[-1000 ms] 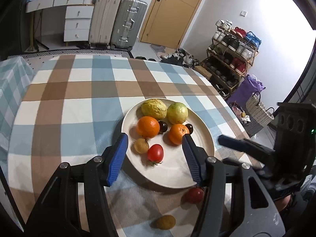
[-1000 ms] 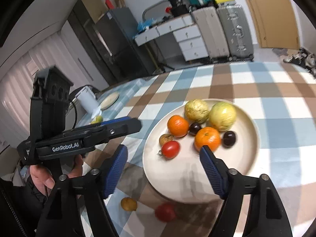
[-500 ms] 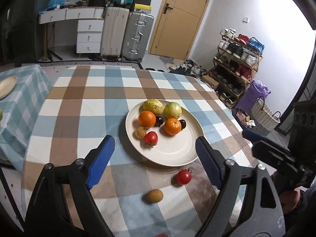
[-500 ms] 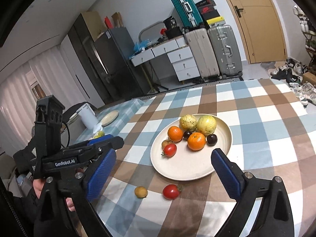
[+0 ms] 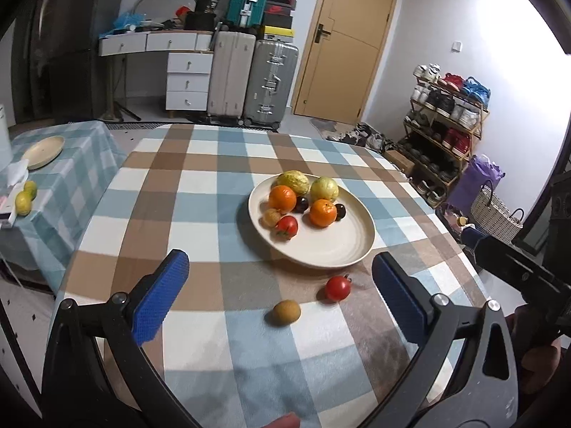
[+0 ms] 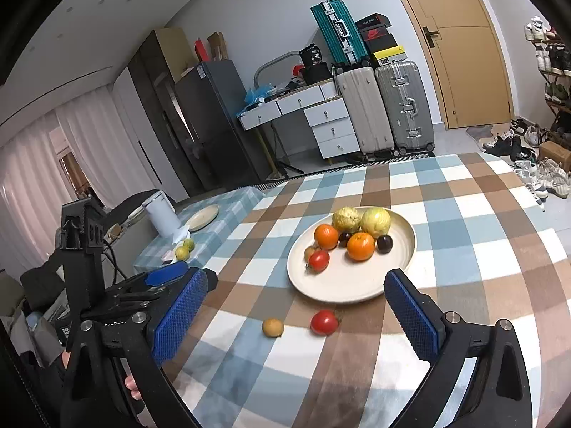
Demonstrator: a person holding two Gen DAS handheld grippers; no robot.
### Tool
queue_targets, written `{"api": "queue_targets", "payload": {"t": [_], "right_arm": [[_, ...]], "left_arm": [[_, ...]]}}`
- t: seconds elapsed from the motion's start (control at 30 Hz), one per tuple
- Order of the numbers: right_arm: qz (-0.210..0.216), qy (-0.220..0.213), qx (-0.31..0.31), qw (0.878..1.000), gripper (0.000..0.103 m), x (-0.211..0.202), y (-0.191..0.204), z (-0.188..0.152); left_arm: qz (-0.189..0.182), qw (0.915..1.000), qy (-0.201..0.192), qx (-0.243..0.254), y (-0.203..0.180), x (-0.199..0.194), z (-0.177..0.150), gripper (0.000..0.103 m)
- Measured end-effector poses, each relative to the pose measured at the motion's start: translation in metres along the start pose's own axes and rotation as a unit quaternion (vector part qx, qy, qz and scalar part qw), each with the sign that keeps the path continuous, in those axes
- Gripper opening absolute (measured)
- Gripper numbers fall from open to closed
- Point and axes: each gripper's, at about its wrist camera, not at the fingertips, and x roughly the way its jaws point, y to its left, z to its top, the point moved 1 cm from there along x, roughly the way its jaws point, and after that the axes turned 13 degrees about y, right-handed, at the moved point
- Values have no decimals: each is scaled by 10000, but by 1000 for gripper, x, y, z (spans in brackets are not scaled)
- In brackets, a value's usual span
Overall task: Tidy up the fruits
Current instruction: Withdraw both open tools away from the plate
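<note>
A cream plate [image 5: 342, 246] [image 6: 342, 285] on the checked tablecloth holds two oranges, two yellow-green fruits, dark plums, a small brown fruit and a red tomato [image 5: 286, 226]. A loose red tomato [image 5: 337, 288] [image 6: 324, 322] and a small brown fruit [image 5: 286, 312] [image 6: 273, 327] lie on the cloth in front of the plate. My left gripper [image 5: 282, 306] is open and empty, above and short of the two loose fruits. My right gripper [image 6: 296, 317] is open and empty, likewise held back above them.
A side table [image 5: 71, 164] at the left carries an empty plate [image 5: 42, 147], two yellow-green fruits [image 5: 25, 198] and a white jug [image 6: 162, 214]. Suitcases, drawers and a door stand behind. A shoe rack [image 5: 446, 114] is at the right.
Both grippers have pulled back and up from the plate and opened wider. The two loose fruits now show fully in front of the plate.
</note>
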Motion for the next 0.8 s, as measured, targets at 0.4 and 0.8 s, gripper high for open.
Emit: {"api": "queue_targets", "payload": {"t": [0.4, 0.8], "right_arm": [[-315, 168, 38, 9994, 101, 6, 10, -30], [-152, 924, 319, 9951, 101, 61, -14, -40]], "left_arm": [[210, 9997, -10, -148, 8, 0, -31, 102], [259, 9989, 236, -313, 25, 40, -37, 102]]}}
